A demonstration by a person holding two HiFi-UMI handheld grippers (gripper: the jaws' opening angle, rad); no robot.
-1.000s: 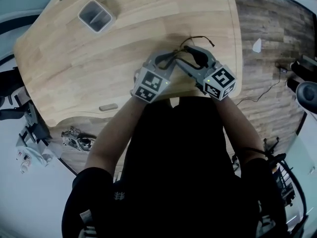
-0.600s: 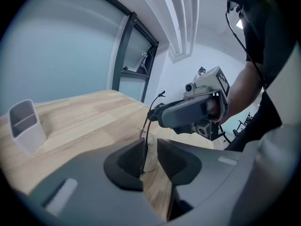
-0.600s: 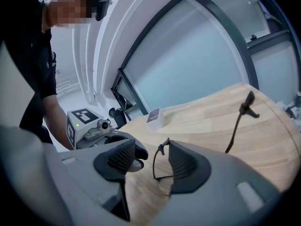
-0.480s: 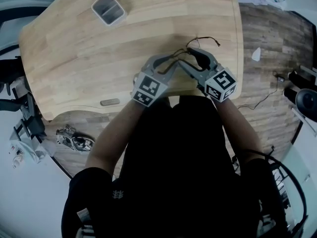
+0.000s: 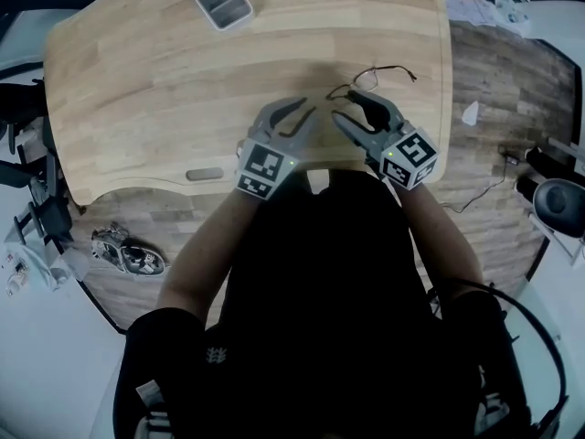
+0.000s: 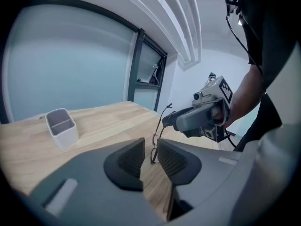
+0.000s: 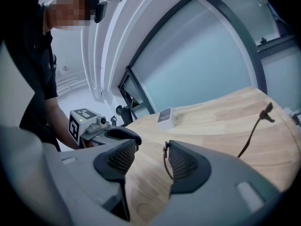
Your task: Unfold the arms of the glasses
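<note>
Pale wood tabletop carries a small white divided bin on its far side, left of centre and well apart from everything else. Nearer the person, the left claw hangs over the tabletop's near edge. Its jaws have just been opening and stand a narrow gap apart. A thin dark stretch of the glasses shows in that gap, with neither pad pressing on it, so this claw is released. The glasses sit just to its right, a slender wire frame with one arm stretched out over the wood toward the tabletop's right edge. The right claw is released too. Its pads stand well apart, and the dark rim lies against one pad only, the other clear of it. Whether the glasses touch the tabletop cannot be told. The two claws' tips are near each other but apart.
</note>
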